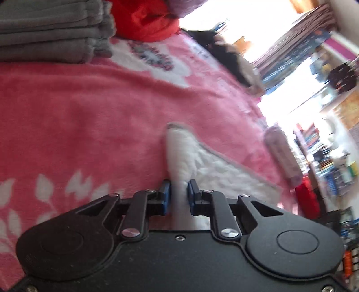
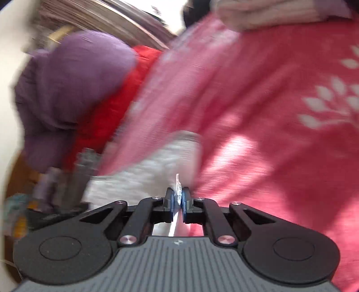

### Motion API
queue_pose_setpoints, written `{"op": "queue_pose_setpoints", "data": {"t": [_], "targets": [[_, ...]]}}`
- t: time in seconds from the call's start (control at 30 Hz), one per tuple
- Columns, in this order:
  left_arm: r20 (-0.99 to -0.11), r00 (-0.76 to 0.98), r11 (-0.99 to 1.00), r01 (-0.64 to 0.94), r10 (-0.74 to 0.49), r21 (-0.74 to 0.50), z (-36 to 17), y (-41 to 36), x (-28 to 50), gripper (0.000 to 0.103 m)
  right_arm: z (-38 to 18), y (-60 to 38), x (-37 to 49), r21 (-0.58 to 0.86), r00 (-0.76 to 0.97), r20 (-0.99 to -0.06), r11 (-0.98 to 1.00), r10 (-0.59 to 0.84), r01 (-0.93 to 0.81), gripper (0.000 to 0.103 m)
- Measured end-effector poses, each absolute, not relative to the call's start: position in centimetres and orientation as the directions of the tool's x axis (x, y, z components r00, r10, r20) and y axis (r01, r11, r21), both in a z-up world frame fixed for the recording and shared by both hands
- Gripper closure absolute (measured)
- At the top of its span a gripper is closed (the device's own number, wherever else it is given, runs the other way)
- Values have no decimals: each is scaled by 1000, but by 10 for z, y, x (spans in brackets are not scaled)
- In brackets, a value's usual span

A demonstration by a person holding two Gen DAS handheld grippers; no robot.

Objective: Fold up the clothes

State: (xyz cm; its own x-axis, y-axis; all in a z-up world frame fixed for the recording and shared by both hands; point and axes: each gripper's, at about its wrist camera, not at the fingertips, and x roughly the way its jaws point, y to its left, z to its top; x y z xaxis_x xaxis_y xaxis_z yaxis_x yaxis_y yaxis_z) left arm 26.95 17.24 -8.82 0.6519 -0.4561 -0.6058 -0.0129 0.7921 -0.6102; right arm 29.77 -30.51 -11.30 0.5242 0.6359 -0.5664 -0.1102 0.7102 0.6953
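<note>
I am holding the white garment (image 1: 179, 155) with my left gripper (image 1: 179, 195): its blue pads (image 1: 166, 197) are closing on a bunched fold of the cloth, with only that fold's thickness between them. Ahead of the fingers the white fabric is rising to a grey-edged corner, and to the right of them it is spreading out flat over the pink floral blanket (image 1: 89, 125). Far ahead and to the left of the fingers a stack of folded grey clothes (image 1: 51, 31) is sitting on the blanket, with a red garment (image 1: 145, 20) just to its right.

My right gripper (image 2: 178, 198) is pinching nearly closed on a thin edge of the same white garment (image 2: 145, 170), a small label-like strip sticking up between the pads. The cloth is trailing ahead and to the left of these fingers over the blanket (image 2: 258, 112). Farther left a purple garment (image 2: 74, 89) is lying against a red garment (image 2: 107, 107). This view is heavily blurred, so finer detail I cannot tell.
</note>
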Motion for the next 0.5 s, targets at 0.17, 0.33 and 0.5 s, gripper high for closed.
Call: {"op": "queue_pose_setpoints", "data": {"t": [0.17,0.33,0.5], "targets": [[-605,743,917,29,-287,-398,-51,157,257,74,-78,-285,274,487,625,-604,850,495,-203,72],[-538,726,887,224,-429,-404,-38,147,244,74,-44,-257,231,267,709,-558,902,431,-339,71],[-561,659,863,333,-501,-380,-42,129,238,74,-35,-227,186,129,656,-568,841,497,-526,76]]}}
